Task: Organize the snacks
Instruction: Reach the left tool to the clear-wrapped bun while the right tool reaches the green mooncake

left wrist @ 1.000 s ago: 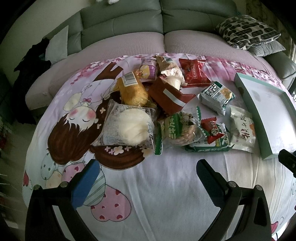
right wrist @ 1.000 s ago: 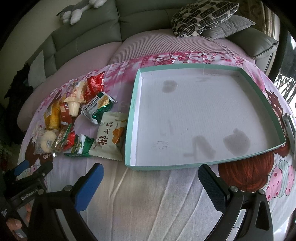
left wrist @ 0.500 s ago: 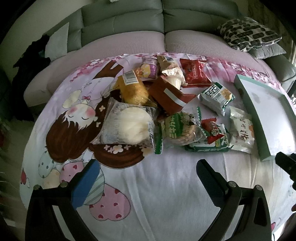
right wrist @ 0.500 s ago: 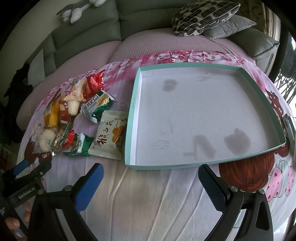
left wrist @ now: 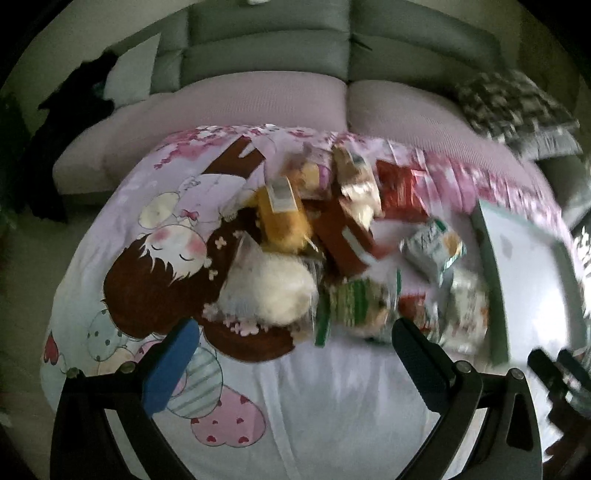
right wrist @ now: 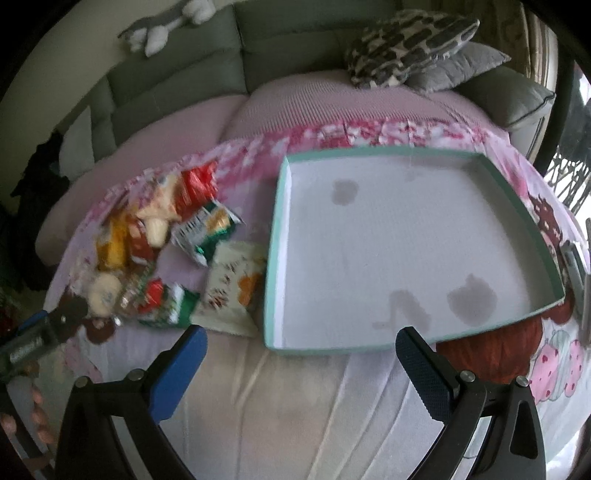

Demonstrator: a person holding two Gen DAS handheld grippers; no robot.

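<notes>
A heap of snack packets (left wrist: 332, 251) lies on a cartoon-print cloth (left wrist: 332, 406): a white bun in clear wrap (left wrist: 269, 291), a yellow cake packet (left wrist: 284, 218), a red-brown packet (left wrist: 343, 240) and a red packet (left wrist: 399, 184). My left gripper (left wrist: 291, 365) is open just short of the bun, nothing between its fingers. A shallow teal-rimmed tray (right wrist: 271, 273) with a white floor sits to the right of the heap. My right gripper (right wrist: 301, 369) is open before the tray's near rim. A white packet (right wrist: 232, 288) and a green packet (right wrist: 207, 229) lie left of the tray.
A grey-green sofa (left wrist: 266, 51) with pink seat covers curves behind the cloth. Patterned and grey cushions (right wrist: 413, 48) sit at the back right, a plush toy (right wrist: 162, 26) on the sofa back. The other gripper (right wrist: 33, 339) shows at the left edge.
Both views have pushed forward and blurred. The left gripper has closed in on the bun and heap. The right gripper has shifted slightly toward the tray's near left corner. Both stay open.
</notes>
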